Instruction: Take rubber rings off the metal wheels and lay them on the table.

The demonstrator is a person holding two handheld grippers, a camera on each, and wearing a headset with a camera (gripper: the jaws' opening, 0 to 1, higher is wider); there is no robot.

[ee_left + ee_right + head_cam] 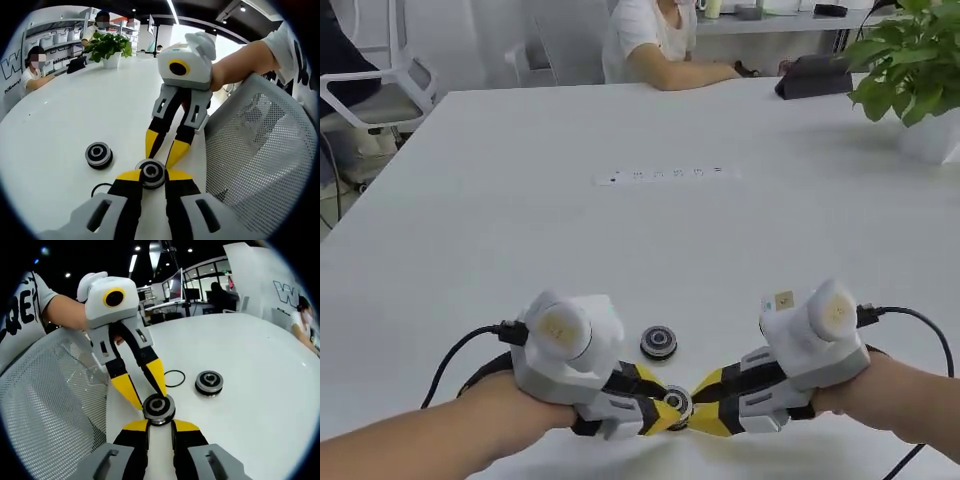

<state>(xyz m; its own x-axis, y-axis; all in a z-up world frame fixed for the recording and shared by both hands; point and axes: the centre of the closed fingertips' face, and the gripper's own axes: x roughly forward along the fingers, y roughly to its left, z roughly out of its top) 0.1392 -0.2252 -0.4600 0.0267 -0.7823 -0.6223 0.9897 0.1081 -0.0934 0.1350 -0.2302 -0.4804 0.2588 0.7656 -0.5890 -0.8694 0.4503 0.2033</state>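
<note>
At the table [620, 250] edge nearest me, my left gripper [146, 391] clenches the wheel [159, 408]. My right gripper [161, 154] meets it tip to tip at the rim. I cannot tell whether it grips.

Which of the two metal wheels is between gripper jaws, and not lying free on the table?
The wheel nearer the person sits between the jaws of the left gripper; the other wheel lies free on the table beyond it.

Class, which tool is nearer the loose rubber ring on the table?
Left. The left tool lies just beside the ring; the right tool sits across the held wheel, farther off.
</note>
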